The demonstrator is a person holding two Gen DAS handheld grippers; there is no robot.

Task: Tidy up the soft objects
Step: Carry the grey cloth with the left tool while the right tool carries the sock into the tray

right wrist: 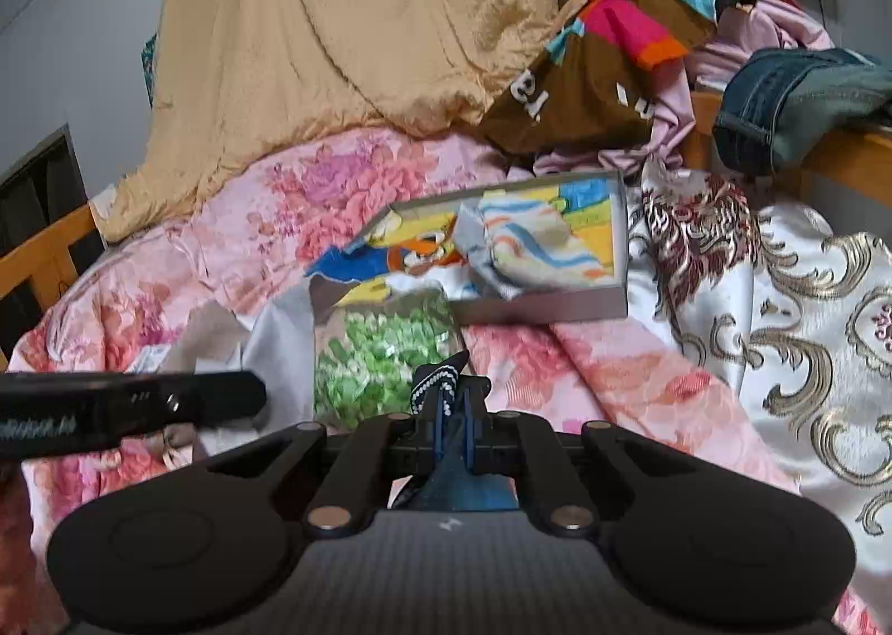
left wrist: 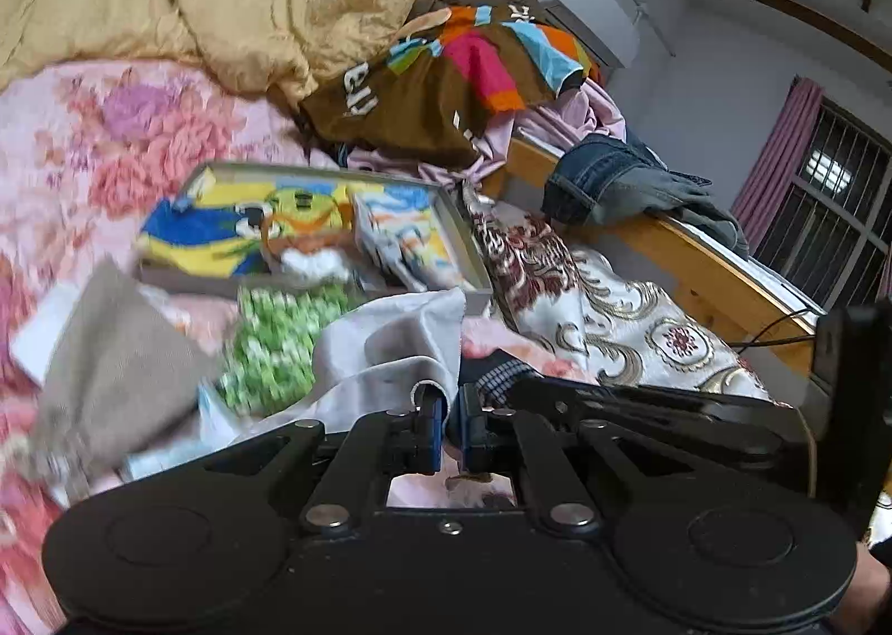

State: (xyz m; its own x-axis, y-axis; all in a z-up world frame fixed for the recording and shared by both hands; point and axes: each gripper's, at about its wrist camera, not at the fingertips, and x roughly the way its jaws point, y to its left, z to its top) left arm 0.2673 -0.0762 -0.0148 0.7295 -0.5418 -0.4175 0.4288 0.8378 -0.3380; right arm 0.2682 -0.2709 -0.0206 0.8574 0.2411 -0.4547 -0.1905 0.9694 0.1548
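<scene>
My left gripper (left wrist: 449, 426) angled down, lower centre, jaws nearly closed, pinching grey cloth (left wrist: 390, 350). My right gripper (right wrist: 454, 431) angled down, clamped on dark patterned fabric (right wrist: 440, 384). Grey box (right wrist: 535, 306) mid-frame on bed.

One shallow grey box (right wrist: 535, 309) holds two folded cloths (right wrist: 543, 245). One pair of jeans (right wrist: 791, 105) lies at upper right. One tan quilt (right wrist: 334, 38) fills the upper left.

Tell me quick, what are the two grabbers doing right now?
Left gripper: shut, pinching the edge of a grey cloth.
Right gripper: shut on a dark dotted cloth.
</scene>
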